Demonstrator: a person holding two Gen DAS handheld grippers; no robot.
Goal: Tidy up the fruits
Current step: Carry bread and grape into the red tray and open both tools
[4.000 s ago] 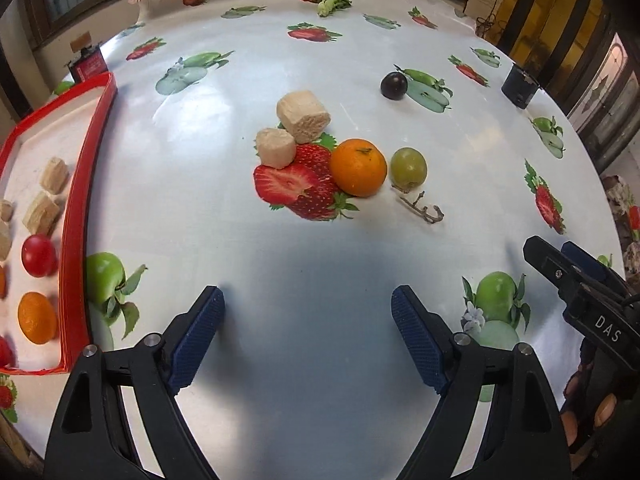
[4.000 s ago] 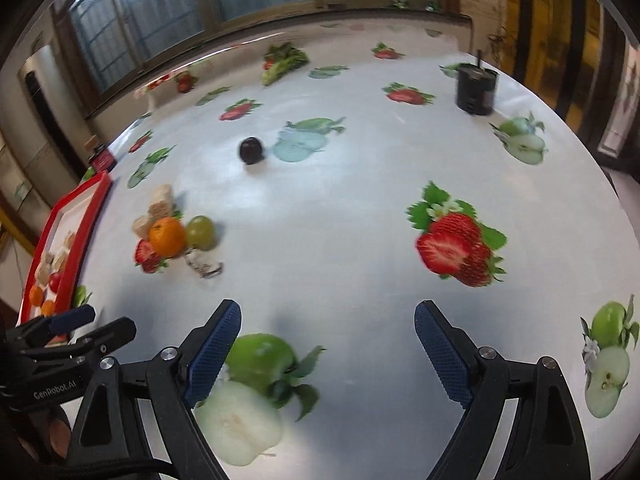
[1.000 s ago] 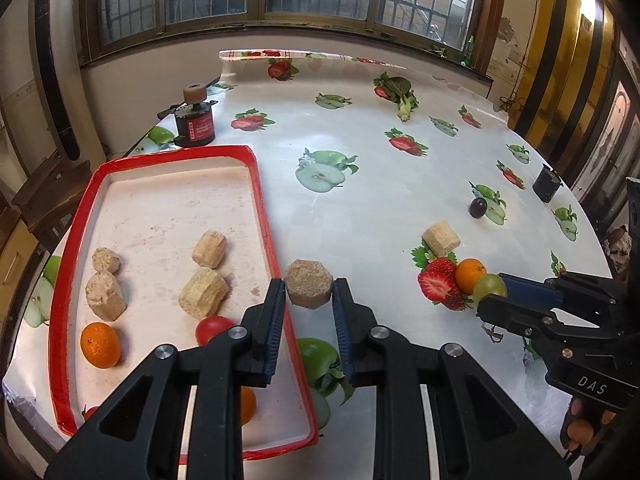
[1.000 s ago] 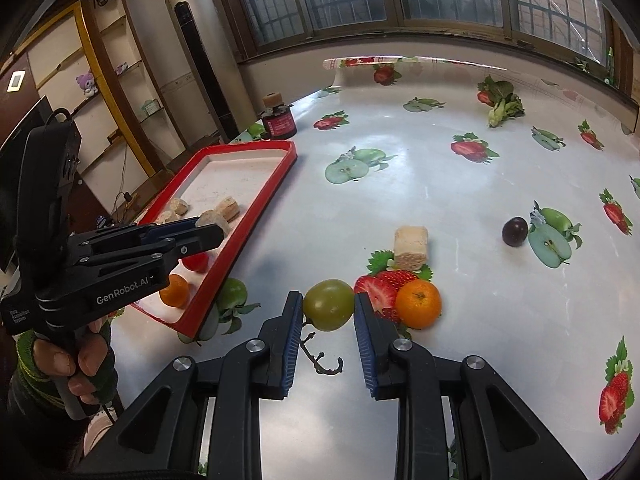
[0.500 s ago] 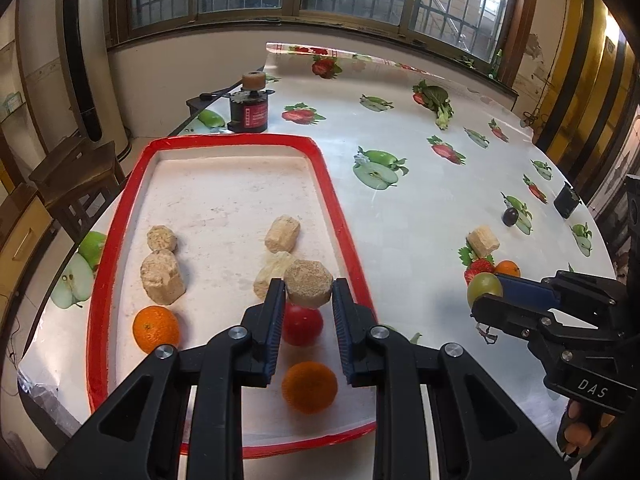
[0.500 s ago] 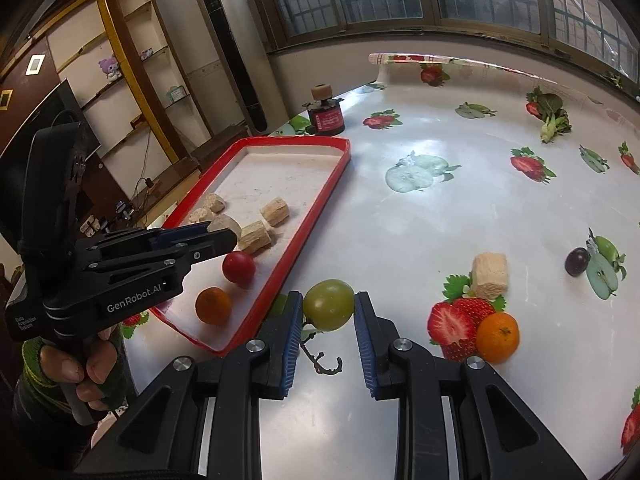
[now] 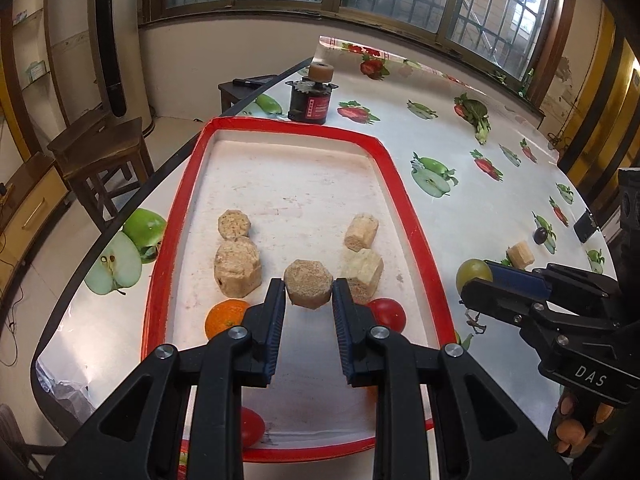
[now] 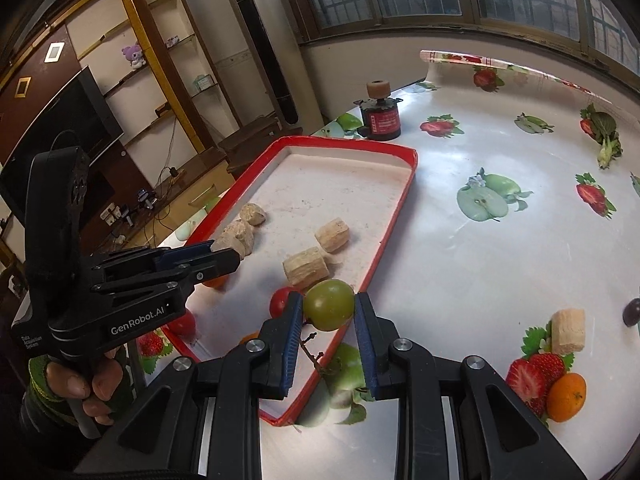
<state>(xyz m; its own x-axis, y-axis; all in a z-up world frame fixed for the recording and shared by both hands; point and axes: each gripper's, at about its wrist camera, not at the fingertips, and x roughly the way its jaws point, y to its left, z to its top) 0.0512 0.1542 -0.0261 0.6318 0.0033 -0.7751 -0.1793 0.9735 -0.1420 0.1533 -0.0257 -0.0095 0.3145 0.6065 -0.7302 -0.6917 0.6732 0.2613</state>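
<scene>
The green grape sits pinched between the blue pads of the right tool, held above the near right rim of the red tray, with a bare stem dangling below it. The left tool is clamped on a tan hexagonal block, held over the near half of the tray's floor. In the tray lie four more tan blocks: two on the left, one beyond the other, and two on the right. An orange lies near the left side, a red tomato near the right, and another red fruit at the near rim. On the surface to the right, outside the tray, rest a tan block, a second orange and a dark plum. A dark jar with a cork top stands just beyond the tray's far edge.
</scene>
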